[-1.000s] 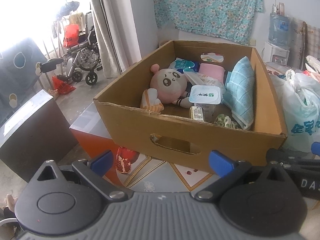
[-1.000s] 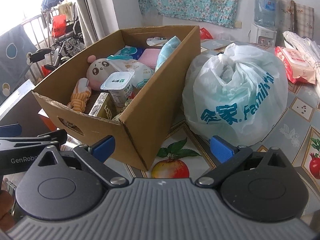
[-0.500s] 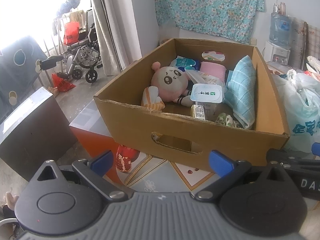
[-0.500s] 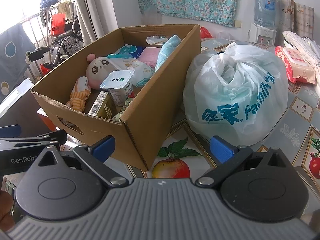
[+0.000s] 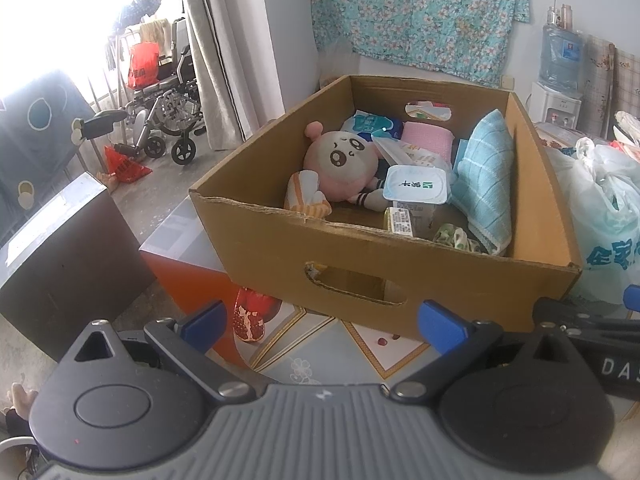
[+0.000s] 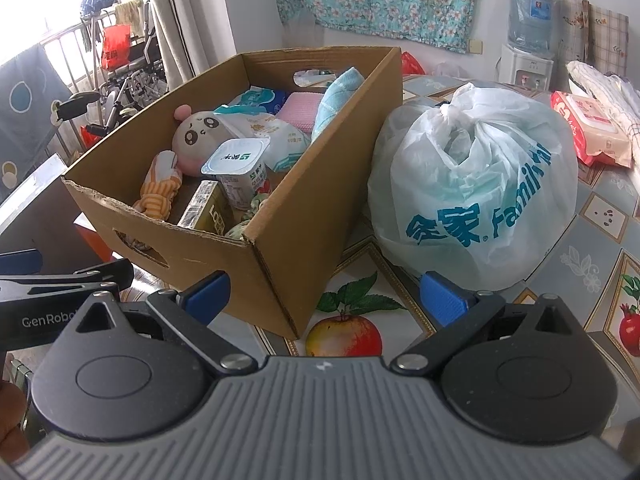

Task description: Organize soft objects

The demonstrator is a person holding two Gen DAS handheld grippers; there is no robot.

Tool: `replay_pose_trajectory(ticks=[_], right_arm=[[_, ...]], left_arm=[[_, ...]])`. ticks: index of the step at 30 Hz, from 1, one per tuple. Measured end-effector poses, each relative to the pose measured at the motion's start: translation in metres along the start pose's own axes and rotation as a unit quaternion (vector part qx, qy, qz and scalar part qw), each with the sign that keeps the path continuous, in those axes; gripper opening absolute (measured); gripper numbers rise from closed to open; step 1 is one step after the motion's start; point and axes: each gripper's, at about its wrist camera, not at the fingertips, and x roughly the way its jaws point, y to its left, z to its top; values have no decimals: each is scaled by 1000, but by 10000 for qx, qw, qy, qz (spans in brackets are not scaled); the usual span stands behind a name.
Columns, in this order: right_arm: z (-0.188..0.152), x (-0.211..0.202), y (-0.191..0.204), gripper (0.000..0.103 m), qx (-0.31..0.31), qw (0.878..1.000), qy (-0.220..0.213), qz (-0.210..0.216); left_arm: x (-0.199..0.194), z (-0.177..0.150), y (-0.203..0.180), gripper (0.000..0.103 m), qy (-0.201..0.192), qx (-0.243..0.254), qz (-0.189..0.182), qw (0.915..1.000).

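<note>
Both the left claw (image 5: 322,326) and right claw (image 6: 324,294) hang spread and empty before a corrugated cardboard box (image 5: 400,276) on the fruit-patterned surface (image 6: 592,216). Inside it lie a round pink plush doll (image 5: 340,164) and a ribbed blue towel (image 5: 486,180); beside it, a knotted plastic bag (image 6: 472,184). Little has shifted since a second ago.

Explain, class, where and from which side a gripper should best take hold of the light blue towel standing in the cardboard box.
Probably grip the light blue towel by its rounded top fold, coming from above. It stands upright against the cardboard box wall, its top near the rim; the yogurt cup crowds its lower part.
</note>
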Motion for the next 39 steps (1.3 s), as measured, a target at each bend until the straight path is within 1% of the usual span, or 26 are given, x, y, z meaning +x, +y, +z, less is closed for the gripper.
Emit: replay_pose_trajectory(ticks=[39], right_arm=[[-1, 0, 4, 102, -46, 10000, -7, -5]], left_arm=[[1, -2, 4, 102, 4, -13, 21, 10000]])
